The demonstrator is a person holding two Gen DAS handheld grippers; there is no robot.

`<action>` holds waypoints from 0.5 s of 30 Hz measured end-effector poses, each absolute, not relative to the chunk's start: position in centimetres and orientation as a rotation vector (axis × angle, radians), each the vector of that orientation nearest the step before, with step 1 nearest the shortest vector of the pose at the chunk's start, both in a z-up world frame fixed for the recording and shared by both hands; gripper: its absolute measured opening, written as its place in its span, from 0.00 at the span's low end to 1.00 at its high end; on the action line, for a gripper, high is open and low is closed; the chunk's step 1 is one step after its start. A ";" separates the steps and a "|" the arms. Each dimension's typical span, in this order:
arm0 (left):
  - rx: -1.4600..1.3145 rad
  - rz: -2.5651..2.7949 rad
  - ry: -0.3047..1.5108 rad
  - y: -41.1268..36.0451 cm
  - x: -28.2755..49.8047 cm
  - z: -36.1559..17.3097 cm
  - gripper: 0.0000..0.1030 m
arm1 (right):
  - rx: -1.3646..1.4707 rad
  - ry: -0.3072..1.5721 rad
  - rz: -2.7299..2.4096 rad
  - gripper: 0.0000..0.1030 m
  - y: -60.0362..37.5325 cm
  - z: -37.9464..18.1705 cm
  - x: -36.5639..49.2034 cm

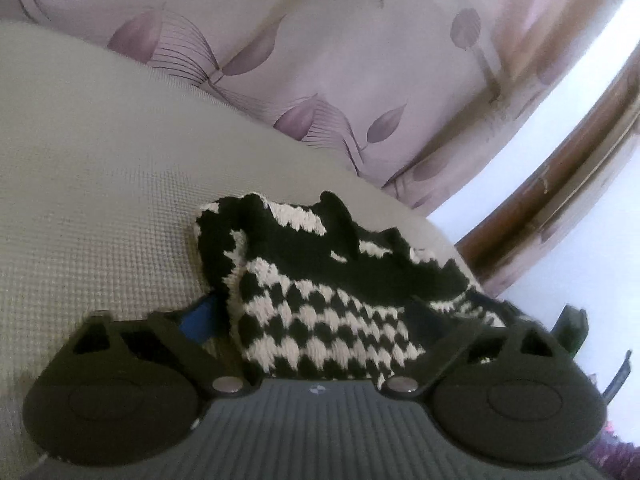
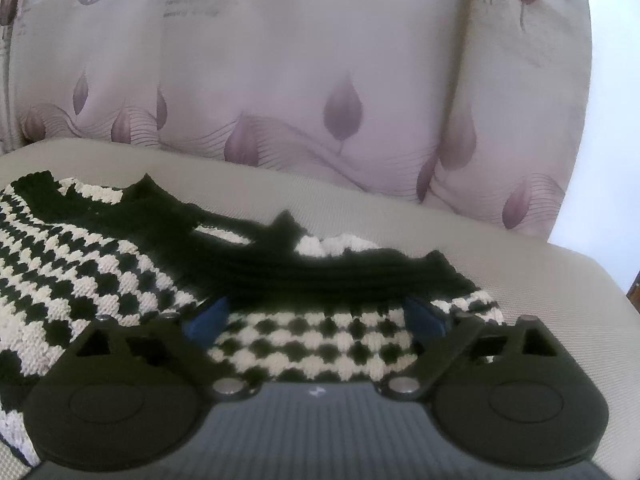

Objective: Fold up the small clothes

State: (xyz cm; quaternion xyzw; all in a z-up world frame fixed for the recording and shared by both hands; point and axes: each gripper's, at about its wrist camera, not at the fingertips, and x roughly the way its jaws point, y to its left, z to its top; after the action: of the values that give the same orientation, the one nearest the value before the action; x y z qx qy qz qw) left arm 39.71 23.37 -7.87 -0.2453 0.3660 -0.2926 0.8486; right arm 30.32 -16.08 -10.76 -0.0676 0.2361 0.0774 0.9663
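A small knitted garment (image 1: 304, 264) in a black-and-white check with black trim lies bunched on a beige textured cushion (image 1: 100, 180). My left gripper (image 1: 312, 316) straddles its near end. The cloth fills the gap between the jaws, the left blue pad (image 1: 196, 316) shows bare beside a fold, and the right finger is hidden by the knit. In the right wrist view the same garment (image 2: 100, 260) spreads to the left. My right gripper (image 2: 316, 320) stands wide open over its checked edge, both blue pads (image 2: 206, 318) clear of the cloth.
A pale curtain with purple leaves (image 1: 320, 60) hangs just behind the cushion (image 2: 520, 272), and it fills the background (image 2: 300, 80) of the right wrist view too. A brown wooden frame (image 1: 560, 200) and bright light lie to the right. The cushion's edge falls away at right.
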 end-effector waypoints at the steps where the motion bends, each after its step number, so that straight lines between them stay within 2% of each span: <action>1: -0.532 -0.619 0.799 23.3 40.2 -8.2 0.39 | -0.137 0.476 0.155 0.95 -16.1 -10.8 30.3; 2: -0.557 -0.632 0.847 23.1 40.8 -8.8 0.28 | -0.137 0.475 0.154 0.95 -16.0 -10.7 30.3; 15: -0.304 -0.551 0.723 19.9 38.9 -7.5 0.29 | -0.150 0.467 0.142 0.99 -16.0 -10.7 30.2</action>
State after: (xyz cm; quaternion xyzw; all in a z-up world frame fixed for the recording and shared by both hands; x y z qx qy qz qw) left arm 38.95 19.91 -7.47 -0.1461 0.3480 -0.2649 0.8874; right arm 30.17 -16.01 -10.67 -0.0740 0.2308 0.0704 0.9676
